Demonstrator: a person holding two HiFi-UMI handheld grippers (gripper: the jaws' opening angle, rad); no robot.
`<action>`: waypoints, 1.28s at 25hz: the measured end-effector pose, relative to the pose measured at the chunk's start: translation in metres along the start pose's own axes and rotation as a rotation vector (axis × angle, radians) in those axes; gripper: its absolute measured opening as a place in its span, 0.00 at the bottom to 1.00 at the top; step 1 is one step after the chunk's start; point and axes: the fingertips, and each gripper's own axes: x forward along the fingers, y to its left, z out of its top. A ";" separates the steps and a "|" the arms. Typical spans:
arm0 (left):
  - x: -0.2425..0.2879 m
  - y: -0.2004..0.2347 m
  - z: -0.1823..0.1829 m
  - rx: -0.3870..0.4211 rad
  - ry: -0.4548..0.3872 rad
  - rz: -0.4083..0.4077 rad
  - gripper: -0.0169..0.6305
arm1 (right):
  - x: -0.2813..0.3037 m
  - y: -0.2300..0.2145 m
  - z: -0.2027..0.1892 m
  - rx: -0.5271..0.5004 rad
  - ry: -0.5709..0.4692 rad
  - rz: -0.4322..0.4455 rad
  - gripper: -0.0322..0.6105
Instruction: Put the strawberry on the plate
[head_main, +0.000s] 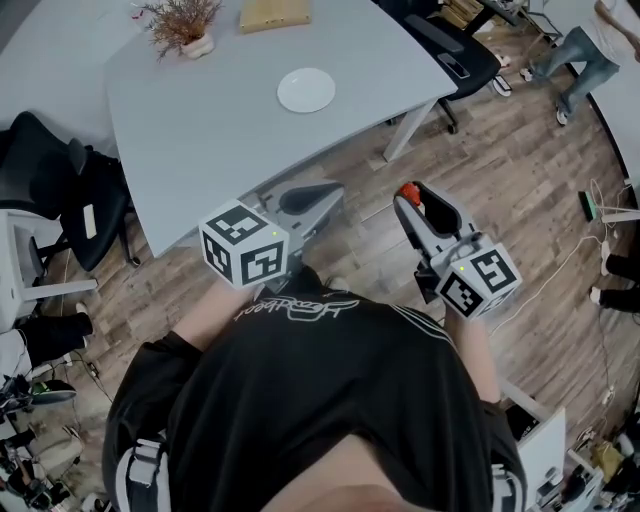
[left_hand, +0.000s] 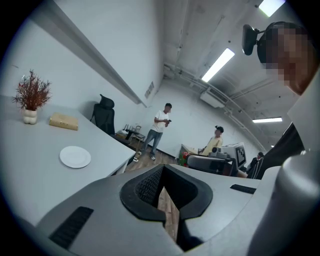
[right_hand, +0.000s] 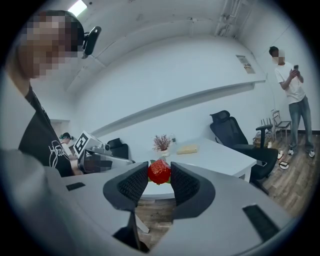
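A red strawberry (right_hand: 159, 171) sits pinched between the pads of my right gripper (right_hand: 160, 173); in the head view the strawberry (head_main: 409, 192) shows at the tip of the right gripper (head_main: 407, 199), held in the air over the wooden floor, right of the table's near corner. The white plate (head_main: 306, 89) lies on the grey table (head_main: 200, 120), far ahead and to the left of that gripper. My left gripper (head_main: 312, 201) hangs at the table's near edge, its jaws closed together with nothing in them. The plate (left_hand: 75, 156) also shows in the left gripper view.
On the table's far side stand a small vase of dried twigs (head_main: 183, 25) and a tan block (head_main: 273, 14). Black office chairs (head_main: 60, 190) stand left of the table and another chair (head_main: 455, 50) to its right. People stand farther off in the room (left_hand: 160, 131).
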 end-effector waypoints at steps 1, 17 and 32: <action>0.000 0.005 0.001 -0.004 -0.002 0.006 0.04 | 0.004 -0.001 -0.001 0.001 0.006 0.005 0.26; 0.028 0.127 0.057 -0.037 0.012 0.027 0.04 | 0.117 -0.062 0.030 0.022 0.034 0.001 0.26; 0.026 0.242 0.113 -0.070 0.015 0.054 0.04 | 0.236 -0.093 0.062 0.026 0.071 0.022 0.26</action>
